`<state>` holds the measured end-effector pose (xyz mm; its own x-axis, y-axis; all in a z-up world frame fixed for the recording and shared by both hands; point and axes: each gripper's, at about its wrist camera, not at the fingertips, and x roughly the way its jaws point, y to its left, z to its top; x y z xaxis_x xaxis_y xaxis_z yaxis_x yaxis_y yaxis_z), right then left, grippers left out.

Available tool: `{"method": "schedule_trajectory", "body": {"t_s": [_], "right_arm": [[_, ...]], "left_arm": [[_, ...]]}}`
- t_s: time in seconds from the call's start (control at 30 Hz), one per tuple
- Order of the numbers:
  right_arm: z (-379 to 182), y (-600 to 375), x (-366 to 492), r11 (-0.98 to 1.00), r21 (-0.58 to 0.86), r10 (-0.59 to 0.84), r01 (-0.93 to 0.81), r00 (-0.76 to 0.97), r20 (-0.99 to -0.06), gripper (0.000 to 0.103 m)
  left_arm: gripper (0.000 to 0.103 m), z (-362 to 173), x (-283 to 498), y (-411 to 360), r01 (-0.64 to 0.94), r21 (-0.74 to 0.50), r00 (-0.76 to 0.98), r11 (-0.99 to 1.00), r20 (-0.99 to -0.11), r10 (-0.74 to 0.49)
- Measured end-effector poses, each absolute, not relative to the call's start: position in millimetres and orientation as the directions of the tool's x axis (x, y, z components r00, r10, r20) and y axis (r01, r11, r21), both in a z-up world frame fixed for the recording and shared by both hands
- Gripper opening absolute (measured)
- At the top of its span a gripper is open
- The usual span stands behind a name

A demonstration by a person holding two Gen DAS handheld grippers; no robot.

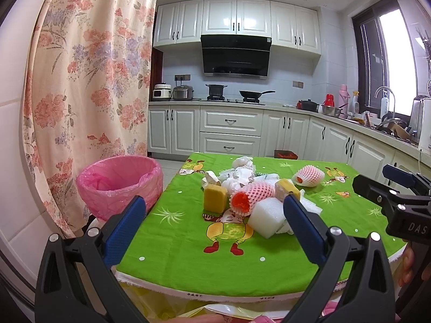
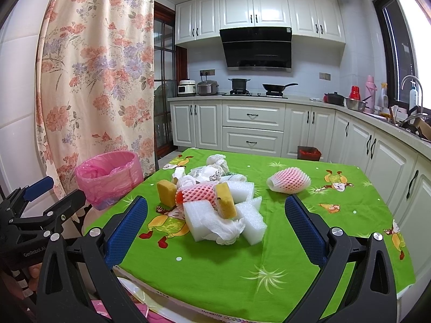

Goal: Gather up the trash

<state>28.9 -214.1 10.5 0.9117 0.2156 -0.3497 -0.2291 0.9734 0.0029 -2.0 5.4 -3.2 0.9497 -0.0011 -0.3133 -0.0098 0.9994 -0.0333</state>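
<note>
- Nearest: left claw (image 1: 212,215) with blue pads wide apart, nothing between them, above the near edge of the tabletop (image 1: 188,263).
- Right claw (image 2: 215,218) likewise spread wide and empty, at the same near edge.
- Green cartoon-print cloth (image 2: 269,255) over the whole tabletop.
- Mid-tabletop: a trash heap with white foam blocks (image 2: 199,215), a crumpled tissue (image 2: 229,231), two yellow sponges (image 1: 214,197), a pink foam fruit net (image 1: 250,196) with an orange inside, and crumpled paper (image 1: 242,172) behind.
- A second pink foam net (image 2: 289,180) lying apart, right of the heap.
- Left of the tabletop, just beside its edge: a bin with pink liner (image 1: 121,185), top open.
- Behind the bin: a flowered curtain (image 1: 91,80).
- Farthest: white kitchen cabinets (image 1: 229,126) and a black range hood (image 1: 235,55).
</note>
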Motion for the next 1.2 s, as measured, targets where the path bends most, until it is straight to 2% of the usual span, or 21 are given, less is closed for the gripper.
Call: {"method": "schedule_trajectory", "body": {"t_s": [0.6,0.83,1.03,1.1,1.2], "right_arm": [[8,-213,24,0.978,-0.012,0.194,-0.21,0.923,-0.333,0.096],[-2,-228,31,0.983,0.029,0.183,-0.184,0.921,-0.343,0.096],[-30,-248,54,0.987,0.084,0.158,-0.136,0.895,-0.418,0.096],[-38,-253,65,0.99,0.087,0.142,-0.115,0.887,-0.44,0.096],[-46,-256,81,0.993,0.076,0.113,-0.088,0.887,-0.447,0.096]], "left_arm": [[0.099,-4,-3,5,-0.019,-0.026,0.952,0.999,-0.307,0.01],[0.099,-5,-5,5,-0.015,-0.027,0.953,1.0,-0.301,0.006],[0.099,-16,14,10,0.003,-0.07,0.927,0.998,-0.374,-0.029],[0.099,-22,27,8,-0.019,-0.056,0.917,0.998,-0.398,-0.005],[0.099,-35,53,4,-0.004,-0.062,0.907,0.998,-0.421,-0.022]]}}
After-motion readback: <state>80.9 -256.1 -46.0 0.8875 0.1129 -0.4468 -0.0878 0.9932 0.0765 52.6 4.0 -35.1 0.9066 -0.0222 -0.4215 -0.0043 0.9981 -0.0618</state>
